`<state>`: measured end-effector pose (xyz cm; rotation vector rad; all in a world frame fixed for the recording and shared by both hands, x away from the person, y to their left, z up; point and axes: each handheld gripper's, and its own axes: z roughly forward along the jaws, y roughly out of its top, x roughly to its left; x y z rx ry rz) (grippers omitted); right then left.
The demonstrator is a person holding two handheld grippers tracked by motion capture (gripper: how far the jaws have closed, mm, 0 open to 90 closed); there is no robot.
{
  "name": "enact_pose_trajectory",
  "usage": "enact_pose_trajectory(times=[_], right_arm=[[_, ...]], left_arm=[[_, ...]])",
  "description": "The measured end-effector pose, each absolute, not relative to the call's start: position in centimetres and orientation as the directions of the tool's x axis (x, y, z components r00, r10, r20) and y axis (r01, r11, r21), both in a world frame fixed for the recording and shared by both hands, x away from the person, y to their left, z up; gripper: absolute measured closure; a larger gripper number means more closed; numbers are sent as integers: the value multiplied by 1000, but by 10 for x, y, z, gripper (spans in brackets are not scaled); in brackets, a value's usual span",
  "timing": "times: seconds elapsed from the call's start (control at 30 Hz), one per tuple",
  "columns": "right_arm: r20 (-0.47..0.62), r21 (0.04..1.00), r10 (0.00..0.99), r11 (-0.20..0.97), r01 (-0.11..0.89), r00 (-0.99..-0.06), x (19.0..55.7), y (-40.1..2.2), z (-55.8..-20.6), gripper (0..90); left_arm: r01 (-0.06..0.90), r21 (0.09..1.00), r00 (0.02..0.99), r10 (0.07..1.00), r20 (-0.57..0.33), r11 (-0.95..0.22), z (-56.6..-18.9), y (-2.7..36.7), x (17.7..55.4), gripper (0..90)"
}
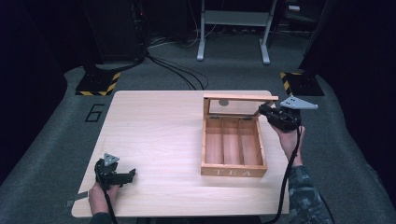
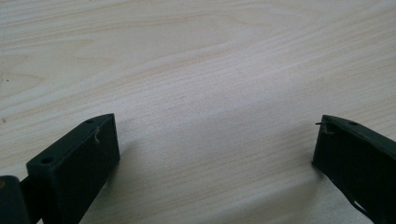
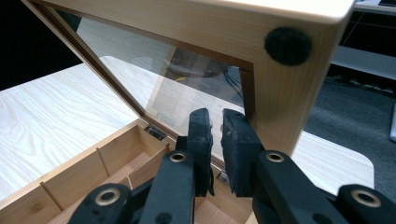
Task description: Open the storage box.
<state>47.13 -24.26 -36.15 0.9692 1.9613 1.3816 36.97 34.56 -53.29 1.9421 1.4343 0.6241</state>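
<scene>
A: What does the high view show?

B: A wooden tea box (image 1: 233, 147) on the right half of the table (image 1: 154, 140), its lid (image 1: 240, 98) raised on the rear hinges to stand about upright. Three empty compartments run front to back. The lettered front wall faces the person.

A: Why is the right gripper (image 1: 272, 113) at the lid's right end?

B: That end lies nearest the right hand, which comes in past the box's right side and so keeps clear of the compartments. In the right gripper view the jaws stand nearly shut, a narrow gap between the pads (image 3: 203, 140), just in front of the glass pane (image 3: 154, 79) and beside the frame's side rail (image 3: 289, 107). Nothing is pinched between them. Whether a pad touches the pane or rail cannot be told. Judged from this, closed jaws serve as one blunt pusher, steadying or swinging the lid without gripping it.

A: And the black dot on the frame corner?

B: A felt bumper (image 3: 288, 45), likely there to cushion the lid on the box rim.

A: The left gripper (image 1: 122, 177)?

B: Parked near the table's front-left corner, well apart from the box. Its jaws stand wide open over bare wood, holding nothing; probably idle because a hinged lid needs one hand.
</scene>
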Motion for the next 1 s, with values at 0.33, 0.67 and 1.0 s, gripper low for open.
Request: enact_pose_trajectory(times=[0.33,0.67,1.0], right_arm=[[-25,946,808,210,248,-589,471,-243,-362,816],[-28,946,807,212,245,-589,471,-243,-362,816],[-30,947,807,213,242,-590,470,-243,-362,816]], left_arm=[[654,729,293,956,3,-203,-533,346,370,3],[654,729,293,956,3,-203,-533,346,370,3],[654,729,293,956,3,-203,-533,346,370,3]])
